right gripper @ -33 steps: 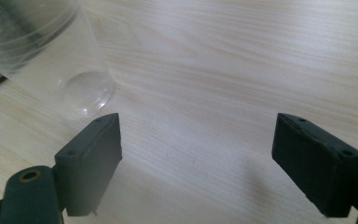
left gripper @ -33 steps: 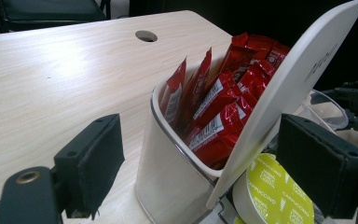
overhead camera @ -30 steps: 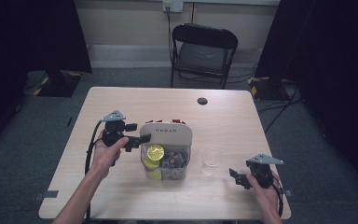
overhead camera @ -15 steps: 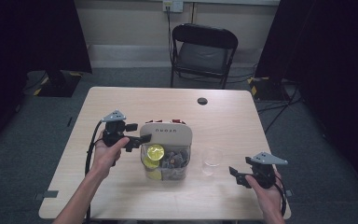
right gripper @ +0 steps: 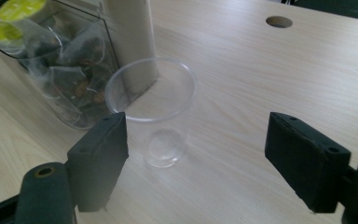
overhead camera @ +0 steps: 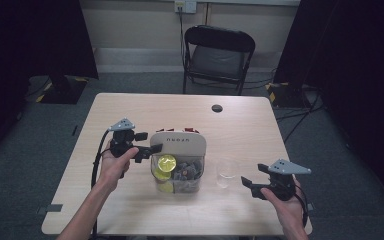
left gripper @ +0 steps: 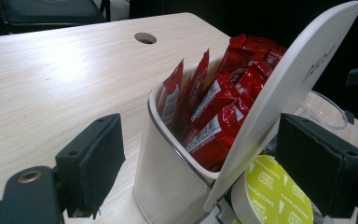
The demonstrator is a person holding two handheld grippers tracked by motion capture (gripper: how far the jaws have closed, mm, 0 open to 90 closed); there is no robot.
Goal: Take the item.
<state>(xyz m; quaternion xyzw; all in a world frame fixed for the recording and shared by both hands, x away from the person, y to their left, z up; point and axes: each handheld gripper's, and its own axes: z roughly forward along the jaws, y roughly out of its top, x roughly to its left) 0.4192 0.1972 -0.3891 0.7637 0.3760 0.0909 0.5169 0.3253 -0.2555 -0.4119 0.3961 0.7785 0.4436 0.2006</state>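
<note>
High view first: both my hands come in from the bottom edge of the wooden table (overhead camera: 130,107). My left gripper (overhead camera: 147,150) sits against the left side of the clear container (overhead camera: 177,170), whose white lid (overhead camera: 179,142) stands tilted up. My right gripper (overhead camera: 247,182) hovers near the right edge, just beside the clear plastic cup (overhead camera: 225,172) but apart from it, its jaws wide and holding nothing.

Left gripper view brings out what the overhead hides: red sachets (left gripper: 214,107) packed upright in the rear compartment, and a yellow-green capsule (left gripper: 275,193) printed "cappuccino" under the raised lid. My left jaws stand wide, astride the container's corner and the lid's lower edge; I cannot tell whether either pad touches them.

Right gripper view shows the cup upright and empty, ahead of my left-hand pad and between the jaws' lines, untouched. Behind it the container's front compartment holds tea bags (right gripper: 74,88).
</note>
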